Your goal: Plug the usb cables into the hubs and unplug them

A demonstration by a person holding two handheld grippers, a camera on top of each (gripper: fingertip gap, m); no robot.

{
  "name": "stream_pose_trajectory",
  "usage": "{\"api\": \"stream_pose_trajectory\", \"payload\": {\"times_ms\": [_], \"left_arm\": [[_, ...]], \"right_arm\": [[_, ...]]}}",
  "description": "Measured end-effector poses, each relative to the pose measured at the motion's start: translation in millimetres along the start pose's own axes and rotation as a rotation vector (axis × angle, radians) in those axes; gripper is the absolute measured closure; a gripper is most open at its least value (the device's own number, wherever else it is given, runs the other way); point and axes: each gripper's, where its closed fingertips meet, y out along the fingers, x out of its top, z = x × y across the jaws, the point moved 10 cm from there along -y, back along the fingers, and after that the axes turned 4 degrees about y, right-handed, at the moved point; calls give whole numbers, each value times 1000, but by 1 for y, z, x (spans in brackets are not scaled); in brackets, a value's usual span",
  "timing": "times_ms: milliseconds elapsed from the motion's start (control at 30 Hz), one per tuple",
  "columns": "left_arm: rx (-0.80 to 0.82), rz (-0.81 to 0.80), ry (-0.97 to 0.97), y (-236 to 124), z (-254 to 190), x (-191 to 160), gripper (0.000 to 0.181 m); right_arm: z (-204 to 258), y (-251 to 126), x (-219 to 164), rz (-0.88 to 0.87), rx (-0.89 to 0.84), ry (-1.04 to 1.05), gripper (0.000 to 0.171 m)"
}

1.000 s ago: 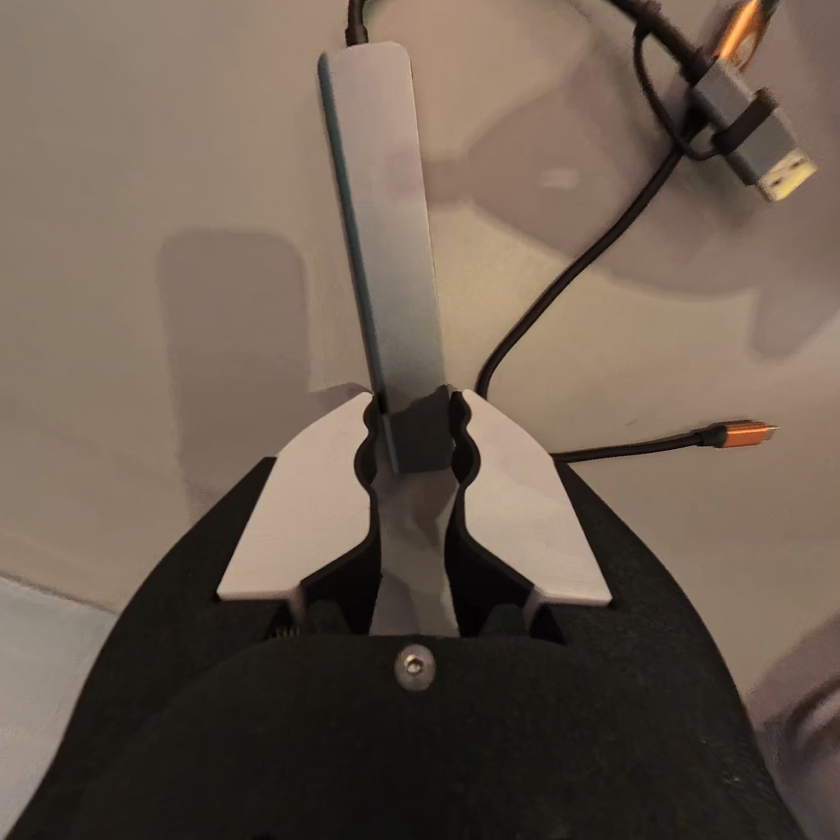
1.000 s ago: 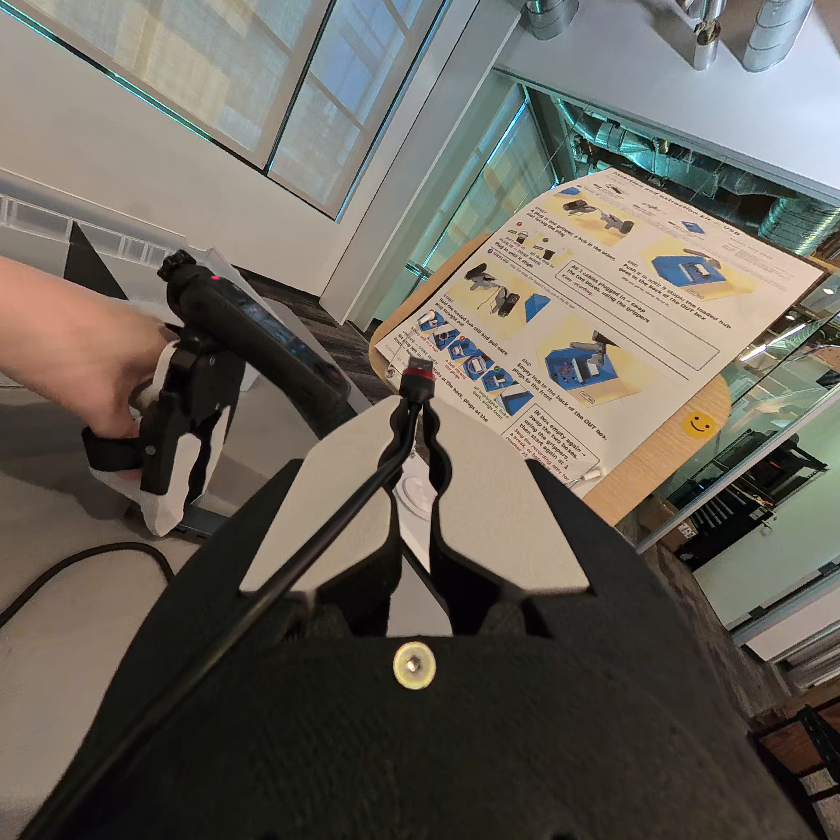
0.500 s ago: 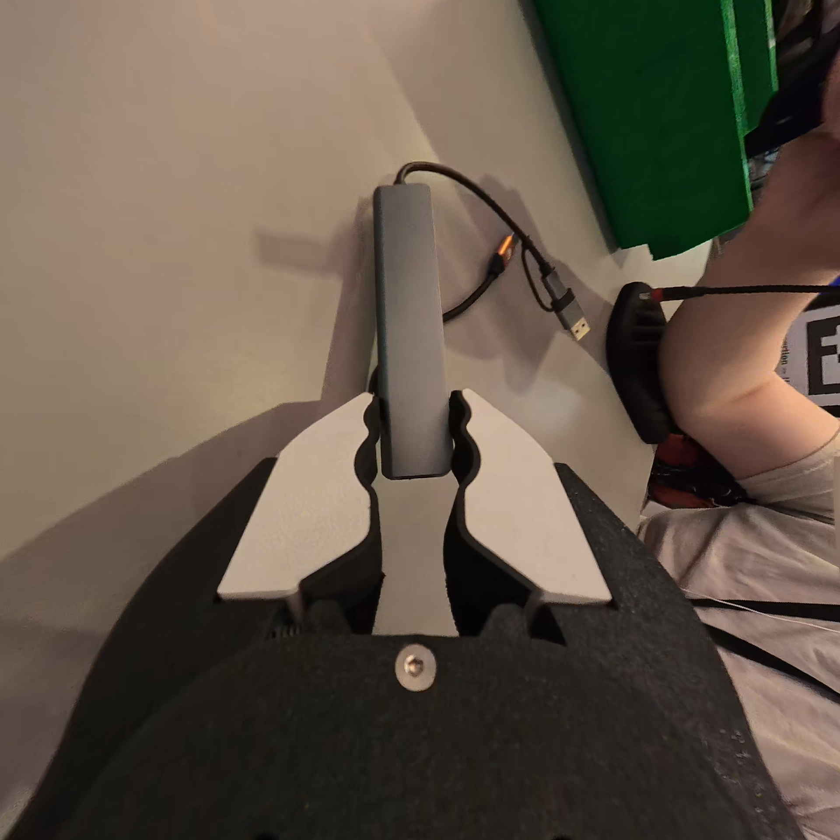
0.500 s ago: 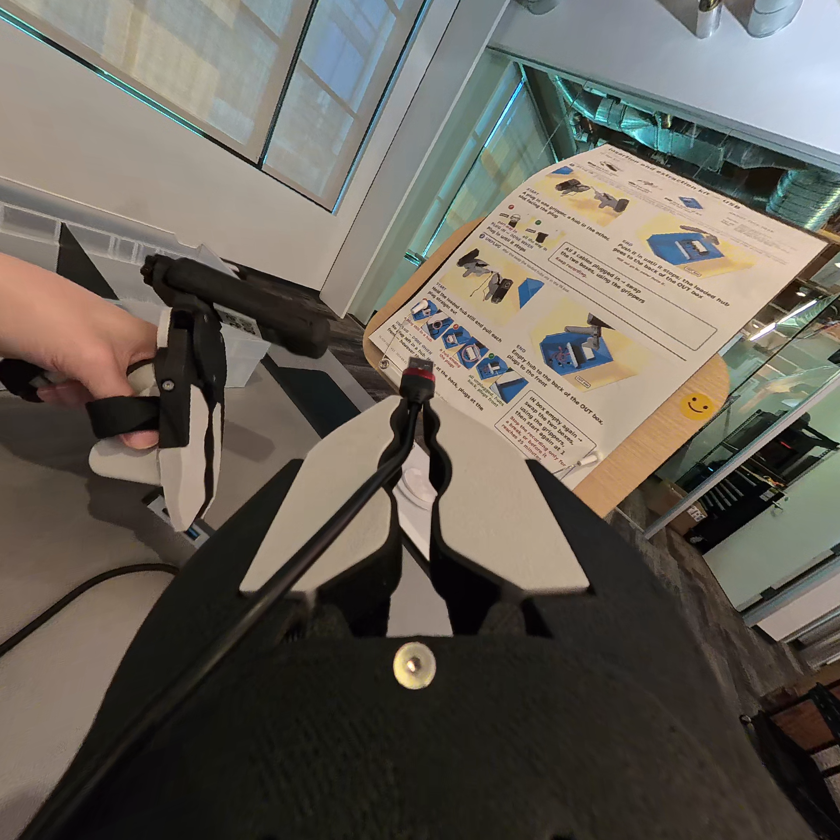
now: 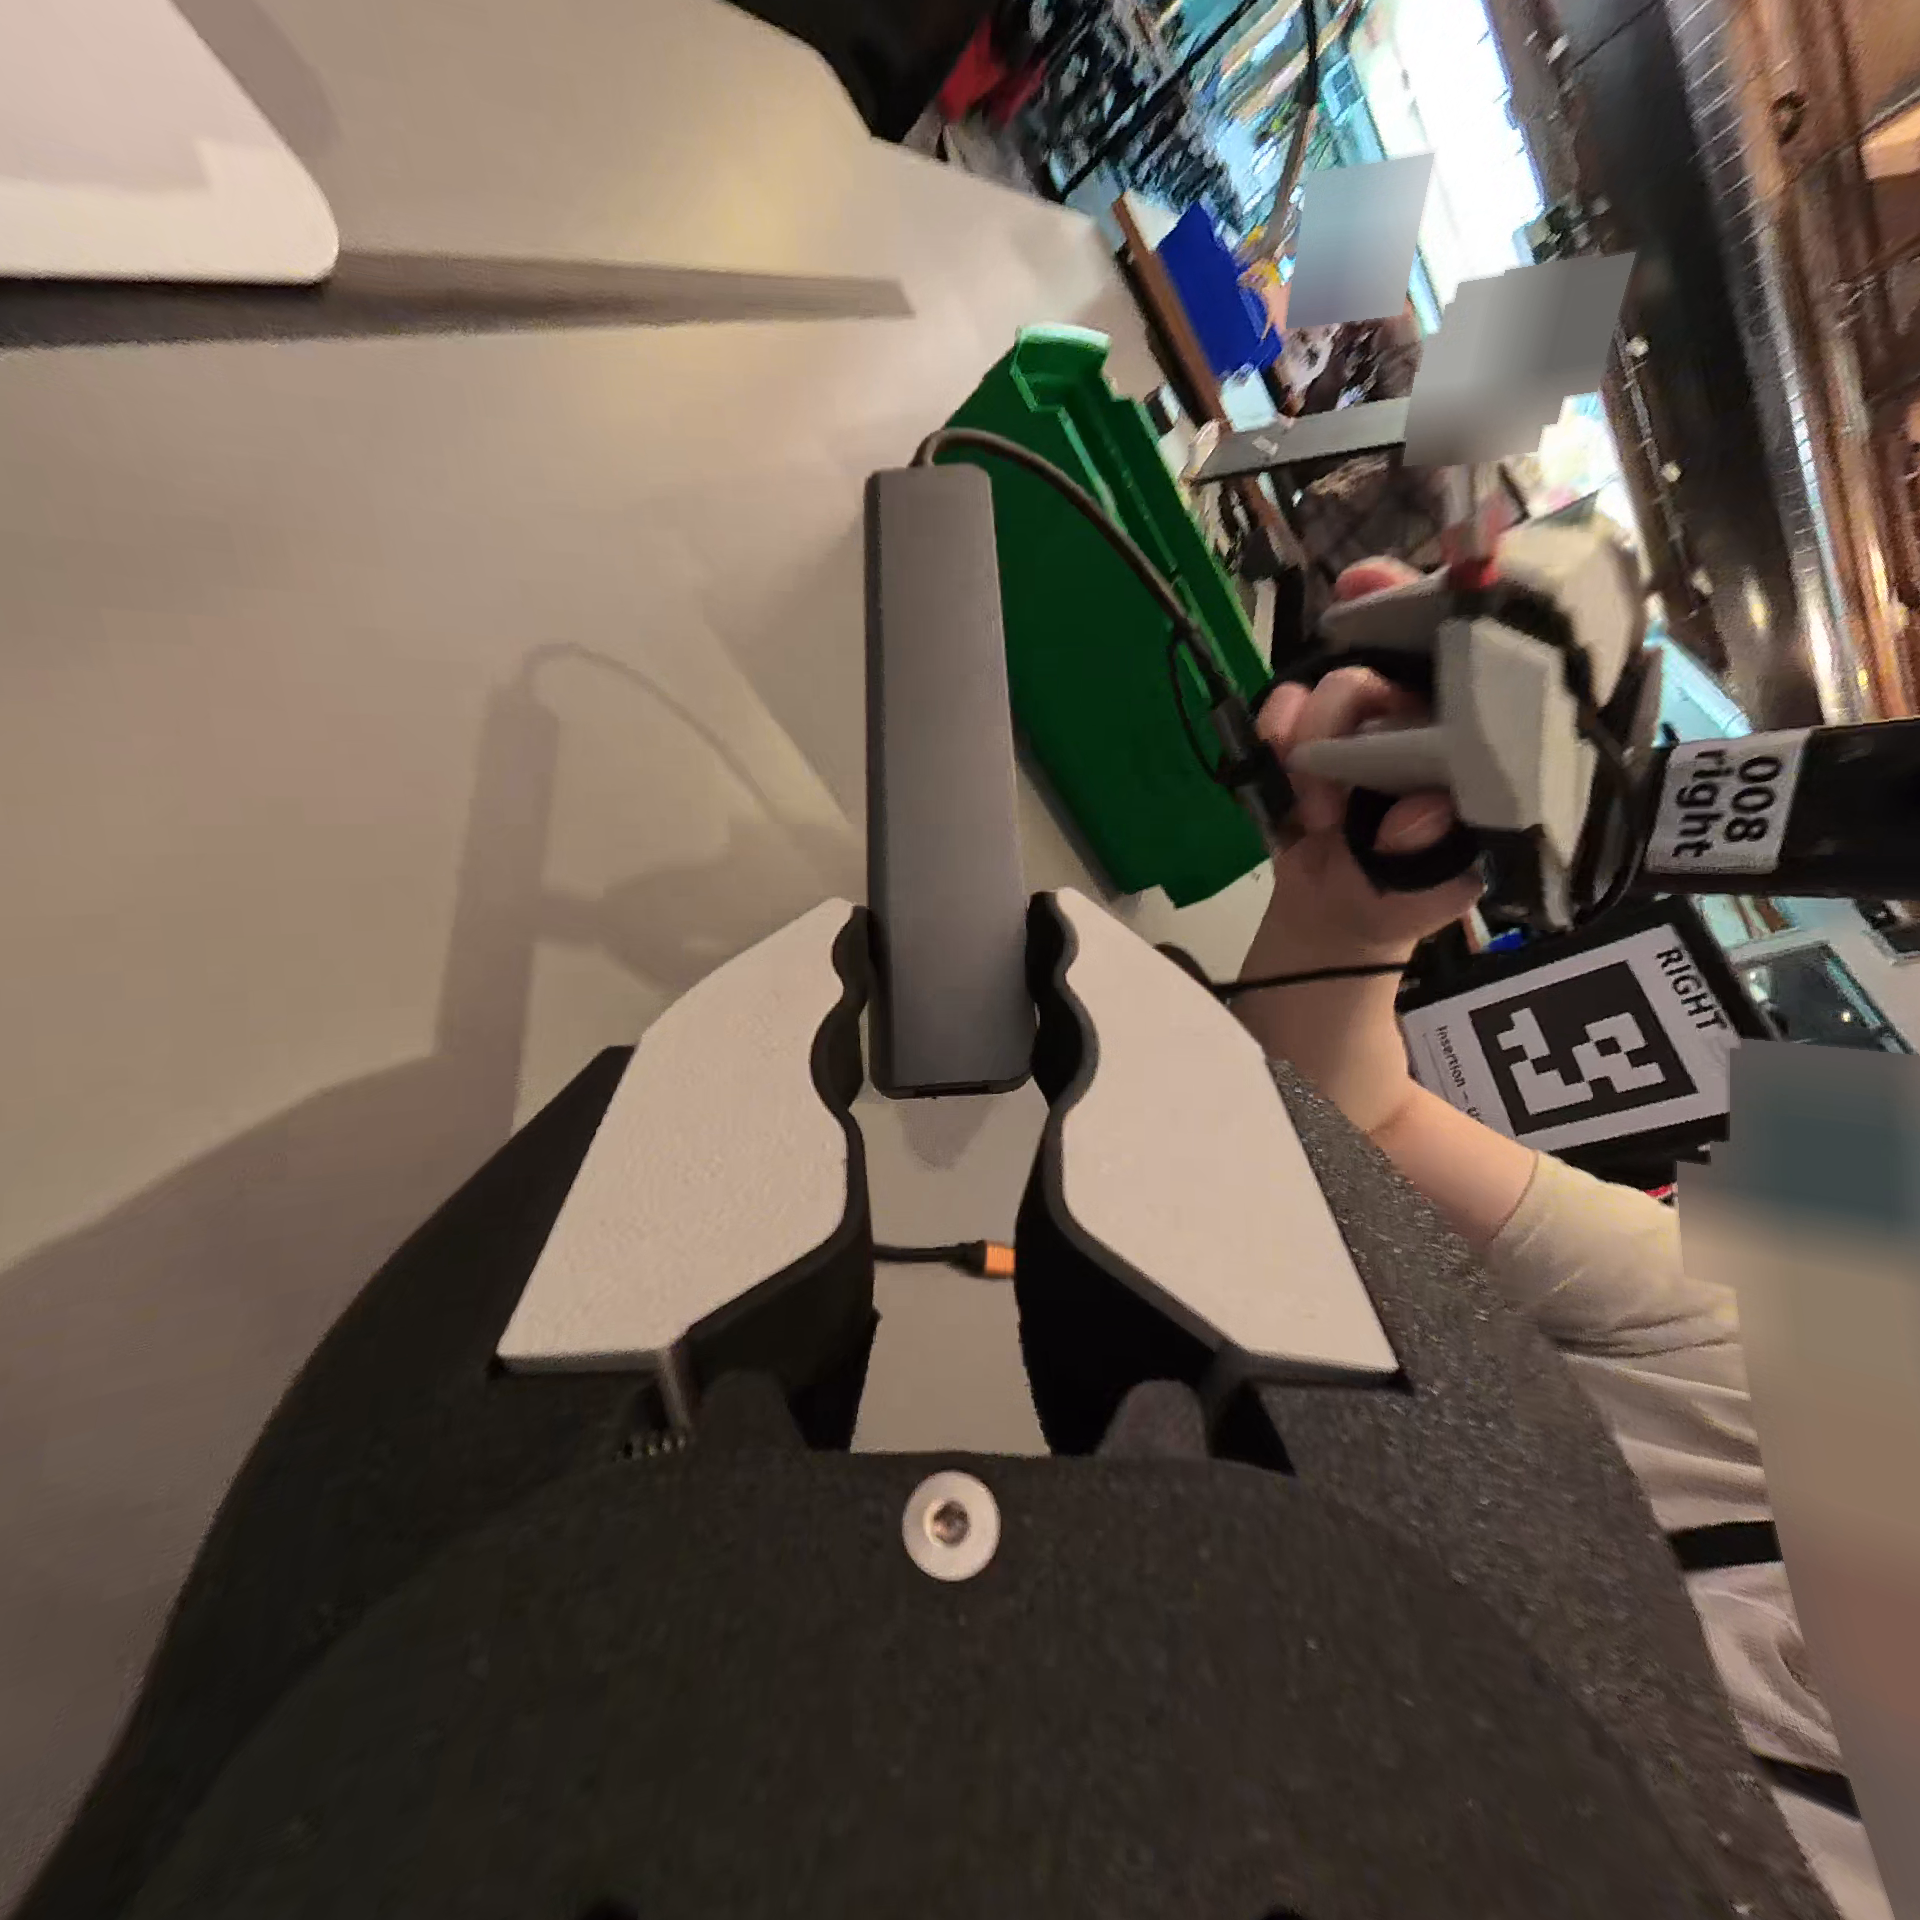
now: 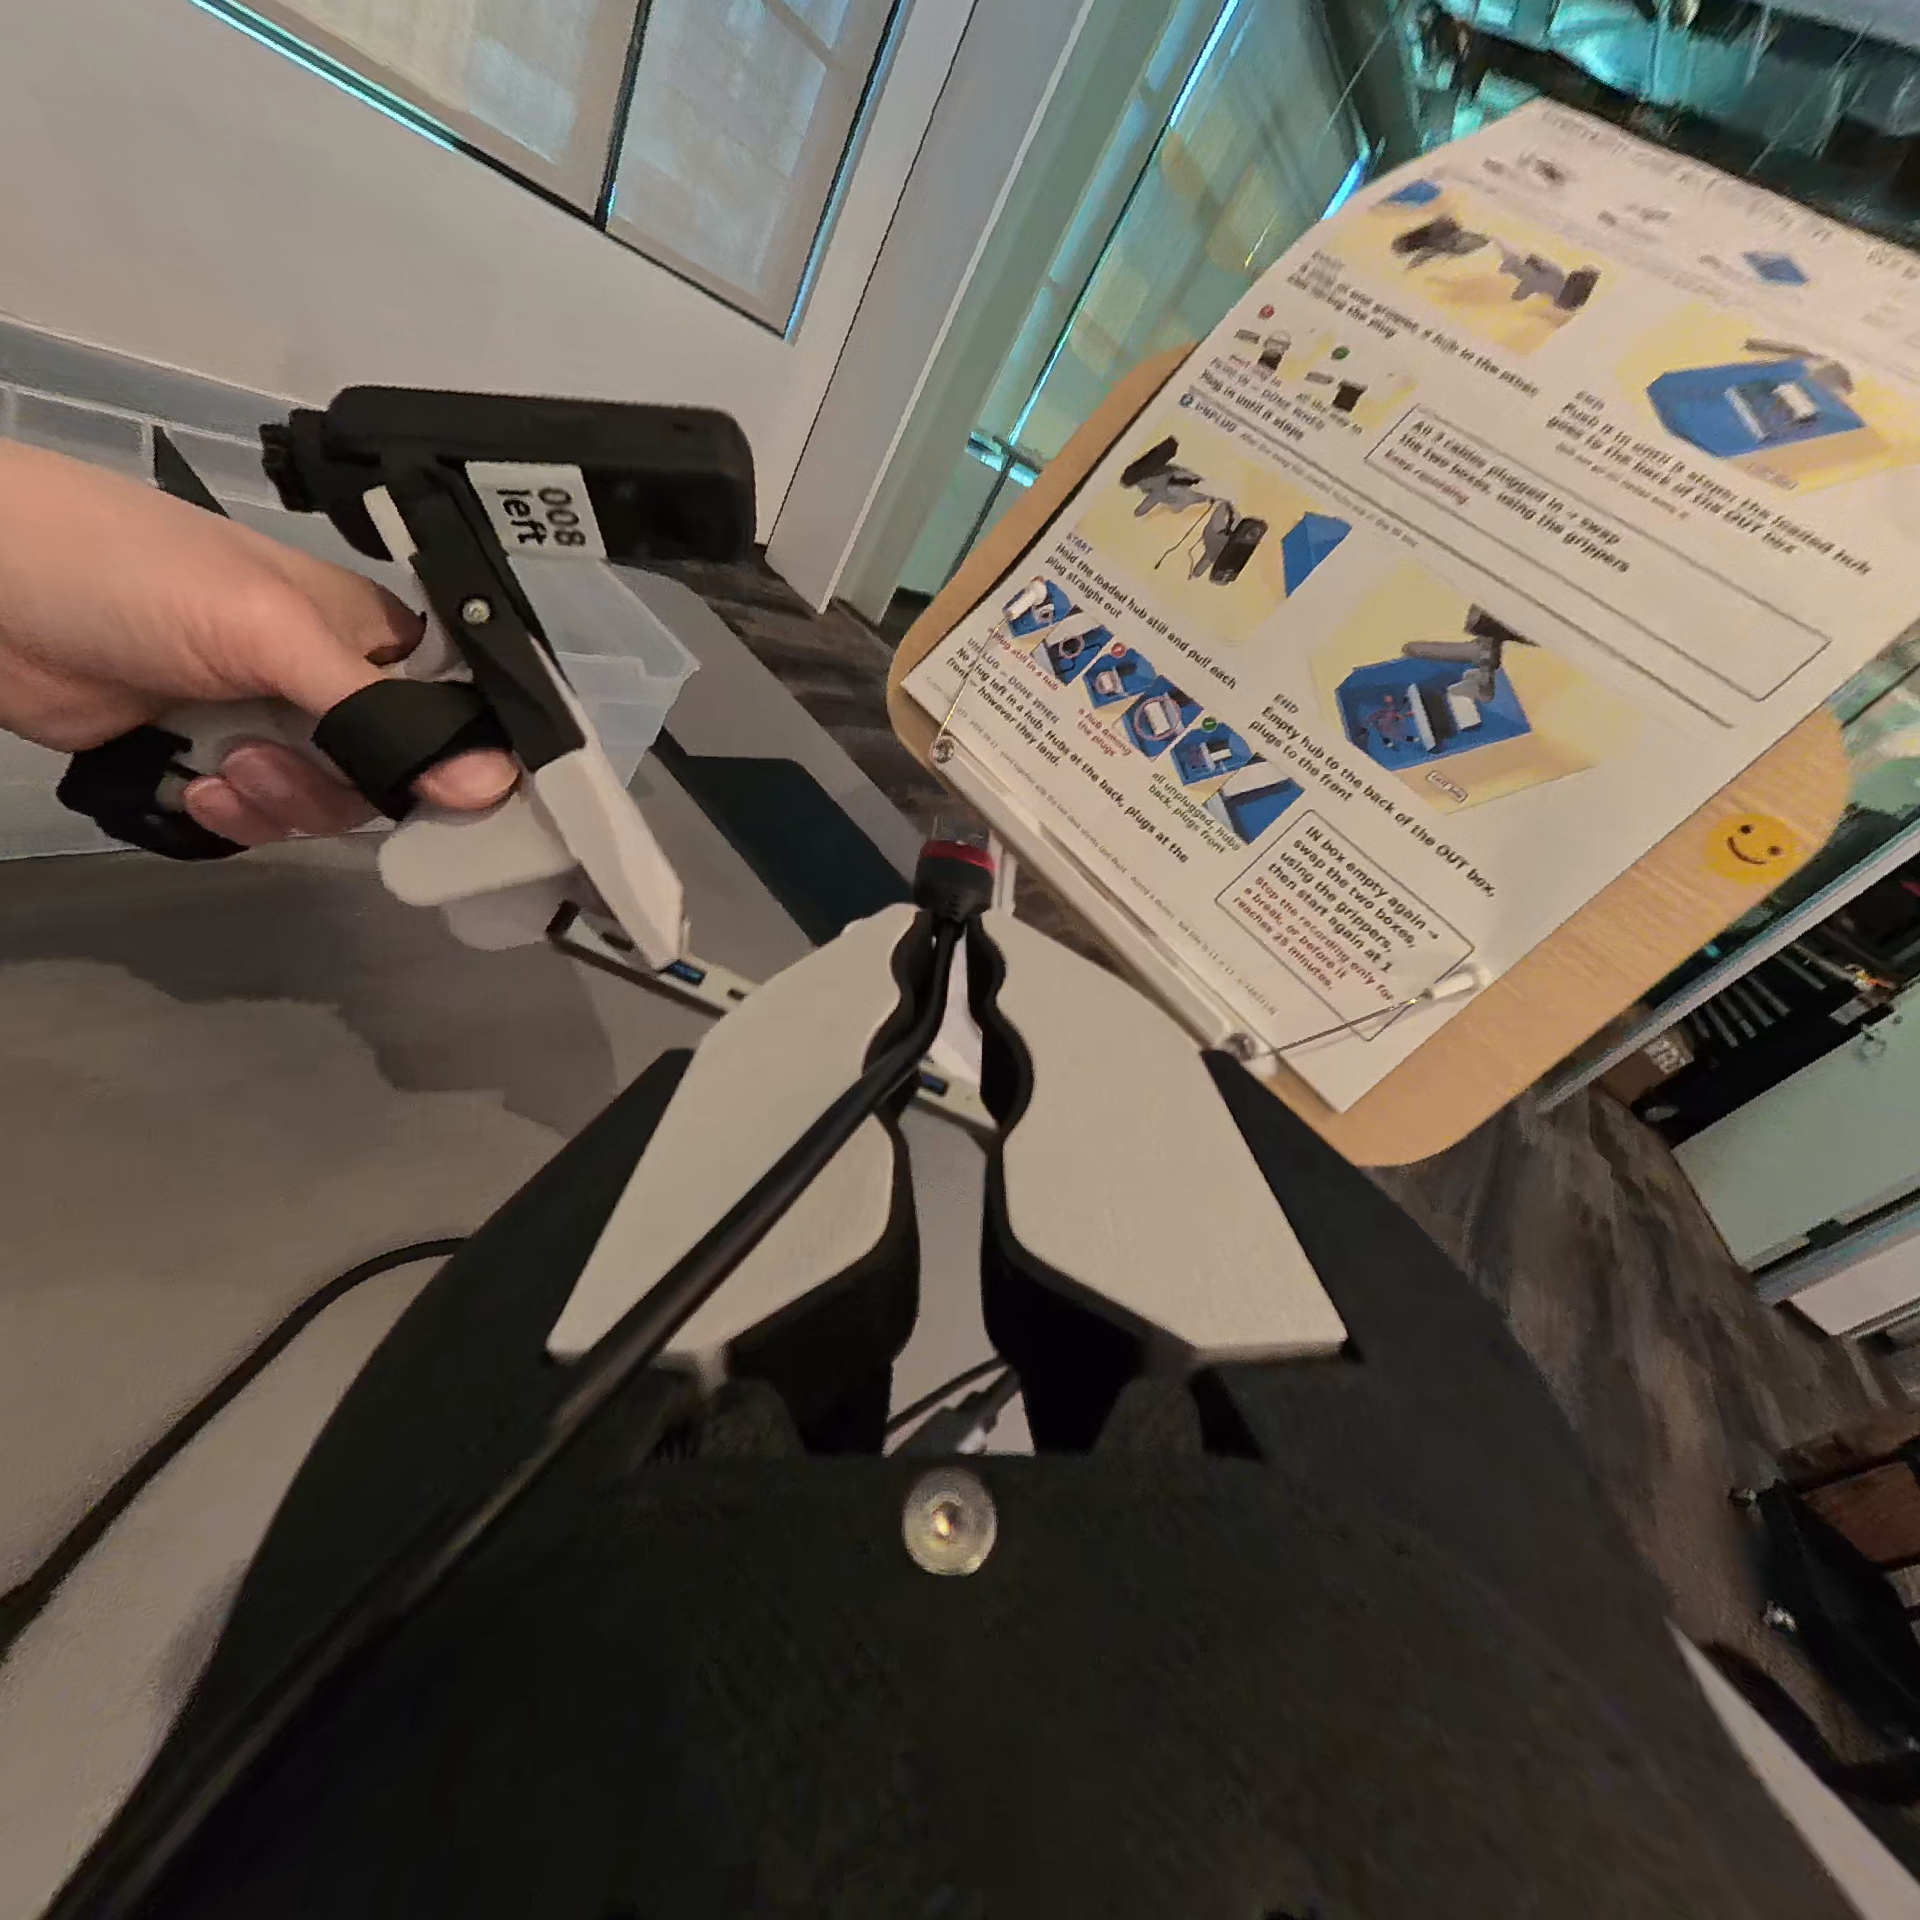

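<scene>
The left claw (image 5: 945,997) clamps the grey hub (image 5: 935,769) and the right claw (image 6: 948,940) pinches the red-collared cable plug (image 6: 951,862), which is not yet inserted, so every plugging and unplugging step appears outstanding.

grey hub (image 5: 940,790) clamped, red-collared cable plug (image 6: 954,864) pinched

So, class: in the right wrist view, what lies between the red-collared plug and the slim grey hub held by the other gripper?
Nothing: a short bare gap separates the red-collared plug from the slim grey hub, seen in the right wrist view.
</scene>
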Motion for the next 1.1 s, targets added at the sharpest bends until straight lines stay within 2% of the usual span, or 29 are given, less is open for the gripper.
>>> {"api": "stream_pose_trajectory", "payload": {"times_ms": [167,367,700,1100], "left_arm": [[-20,-86,18,-6,-11,6,153],[-11,-141,82,-12,-26,12,153],[56,-137,213,-13,-46,17,153],[94,-141,272,-11,-56,19,153]], "right_arm": [[10,7,6,176,85,92,164],[12,8,5,234,54,135,165],[11,7,4,206,38,135,165],[9,6,7,206,42,140,165]]}}
